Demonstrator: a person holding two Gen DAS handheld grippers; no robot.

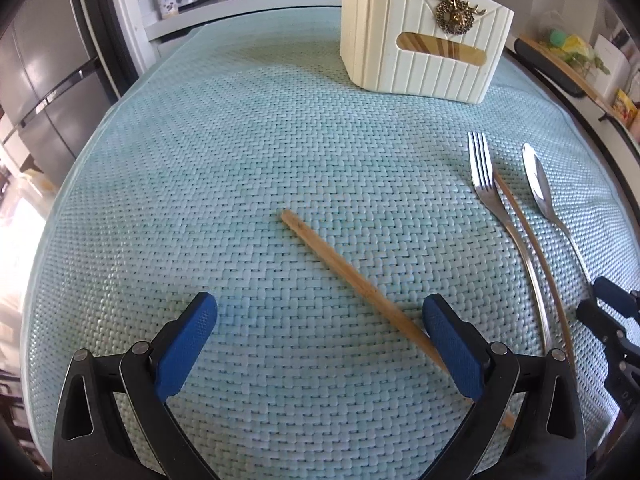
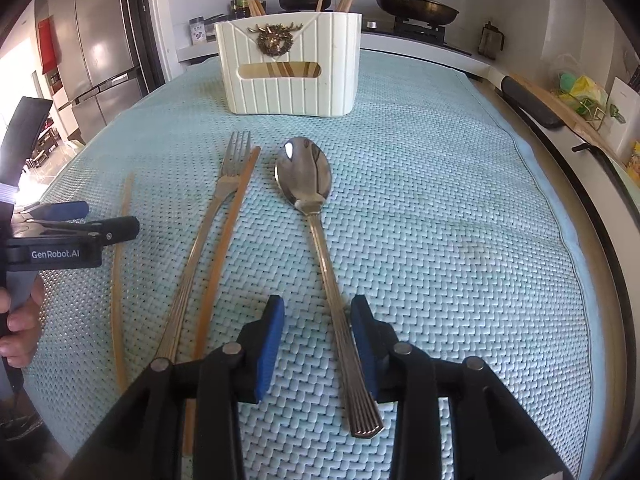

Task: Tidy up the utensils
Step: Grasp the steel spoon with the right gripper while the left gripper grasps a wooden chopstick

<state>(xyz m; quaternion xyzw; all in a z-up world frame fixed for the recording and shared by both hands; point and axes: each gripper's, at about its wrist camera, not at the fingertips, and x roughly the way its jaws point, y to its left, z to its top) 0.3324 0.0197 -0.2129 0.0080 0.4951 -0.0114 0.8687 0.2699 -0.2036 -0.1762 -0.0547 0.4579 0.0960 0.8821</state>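
Note:
A cream utensil holder (image 1: 424,40) with a brass deer emblem stands at the far side of the mat; it also shows in the right wrist view (image 2: 292,68) with chopsticks in it. A loose wooden chopstick (image 1: 360,284) lies on the mat between the open fingers of my left gripper (image 1: 320,320), close to the right finger. A fork (image 2: 200,248), a second chopstick (image 2: 224,248) beside it and a spoon (image 2: 320,220) lie side by side. My right gripper (image 2: 318,316) is open around the spoon's handle, close to the mat.
The light blue woven mat (image 2: 460,220) covers the table. A third thin chopstick (image 2: 117,288) lies at the left, by my left gripper (image 2: 72,232). Behind are a fridge (image 2: 100,48), a stove with pans (image 2: 416,8) and jars.

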